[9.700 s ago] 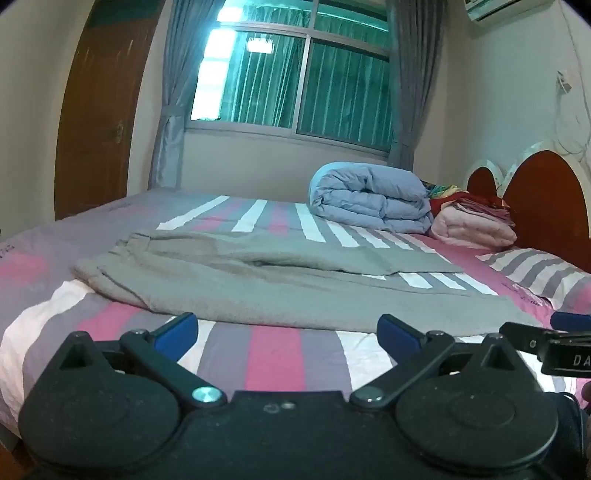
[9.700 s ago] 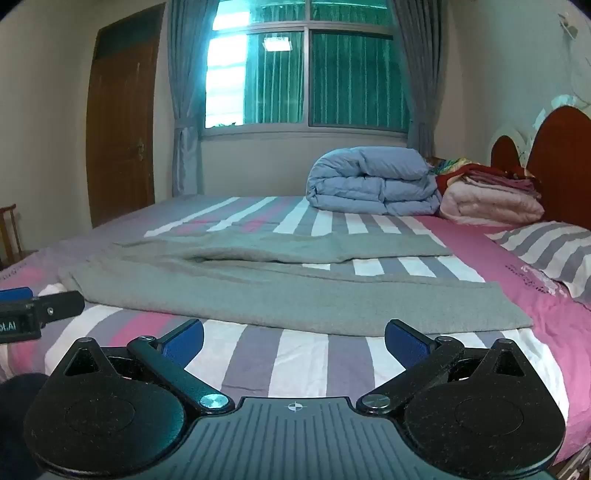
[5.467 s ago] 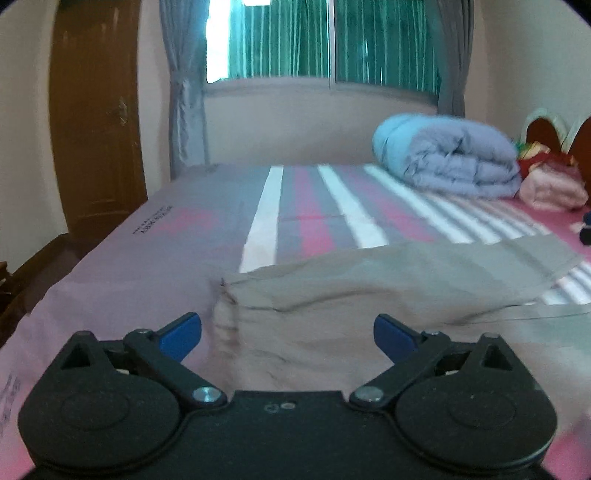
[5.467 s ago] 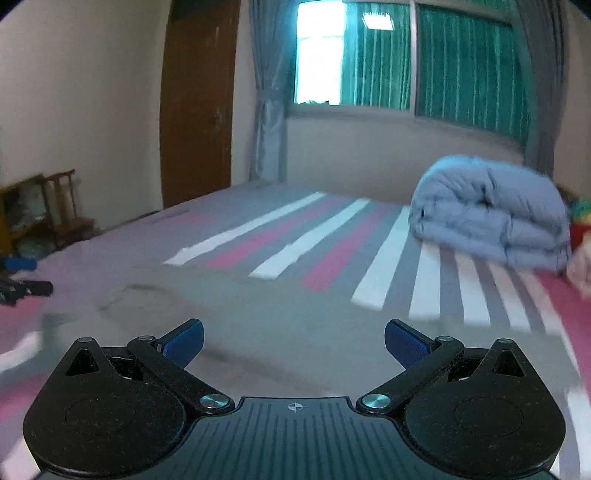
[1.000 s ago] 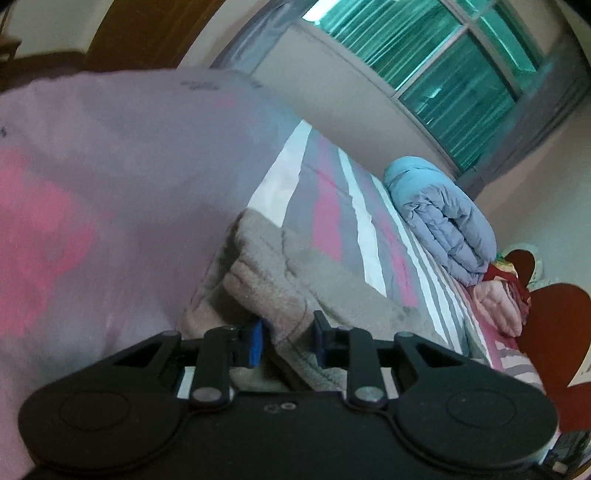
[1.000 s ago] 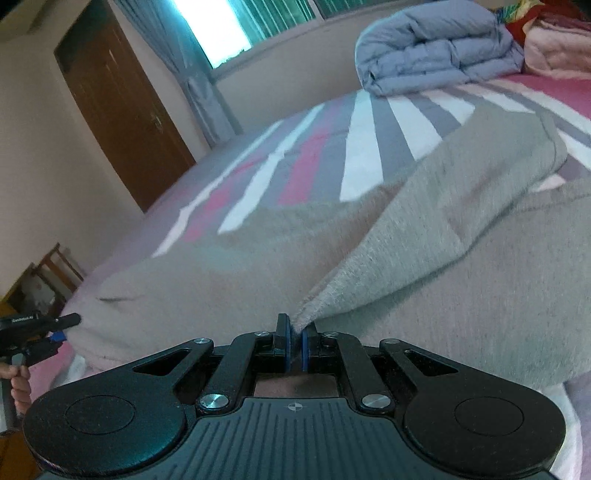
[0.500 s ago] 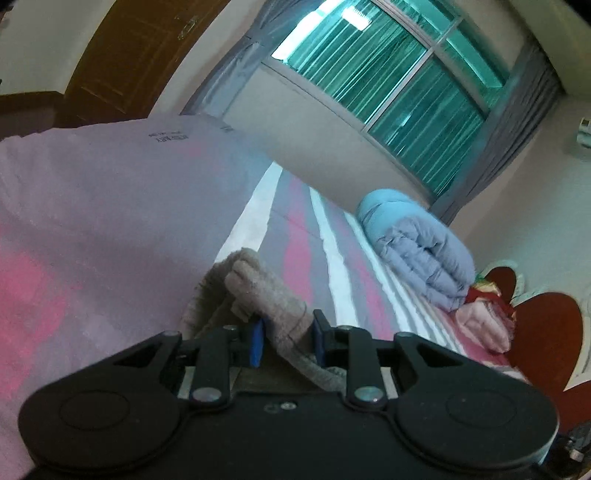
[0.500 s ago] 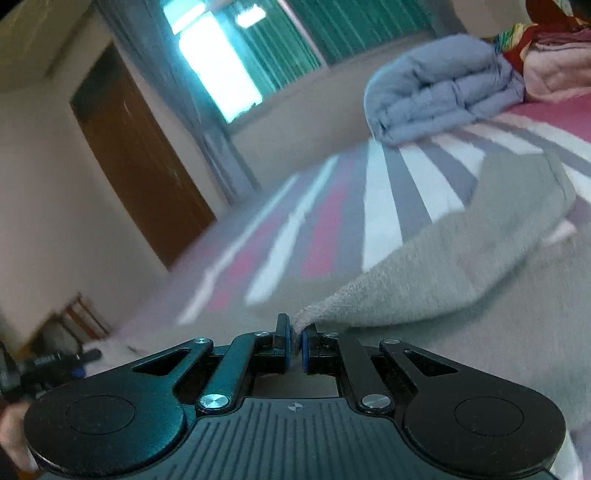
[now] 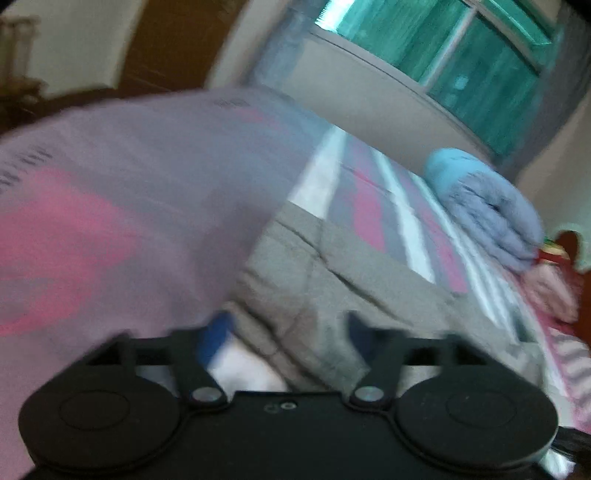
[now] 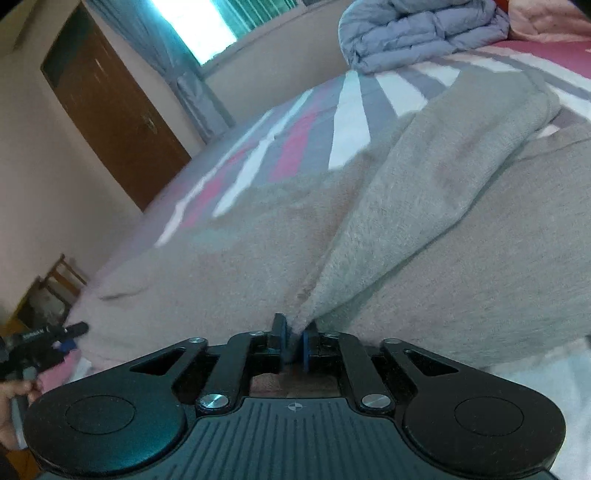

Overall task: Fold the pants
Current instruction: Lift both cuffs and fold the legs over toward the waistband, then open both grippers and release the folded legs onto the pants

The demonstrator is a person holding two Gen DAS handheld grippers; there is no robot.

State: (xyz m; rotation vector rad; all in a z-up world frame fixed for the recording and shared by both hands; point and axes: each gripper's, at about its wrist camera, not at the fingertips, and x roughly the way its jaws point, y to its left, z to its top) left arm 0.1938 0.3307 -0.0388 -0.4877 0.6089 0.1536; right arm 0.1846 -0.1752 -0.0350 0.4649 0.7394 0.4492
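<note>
The grey pants [image 9: 332,280] lie on the striped bed [image 9: 110,206]. In the blurred left wrist view my left gripper [image 9: 288,332] is open, its blue pads spread either side of the waistband end, with no cloth between them. In the right wrist view my right gripper [image 10: 293,345] is shut on a pinched fold of the pants [image 10: 406,206], a leg drawn over the rest of the fabric. The left gripper also shows in the right wrist view [image 10: 48,339], at the far left edge of the pants, held by a hand.
A rolled blue-grey quilt [image 10: 417,33] and pink bedding [image 9: 550,291] lie near the wooden headboard [image 9: 580,266]. A brown door [image 10: 110,107] and a wooden chair [image 10: 55,284] stand past the bed's left side. A curtained window [image 9: 443,55] is beyond.
My left gripper has opened and let go of the waistband, which has dropped onto the bed. My right gripper stays shut on the fold and has come lower over the pants.
</note>
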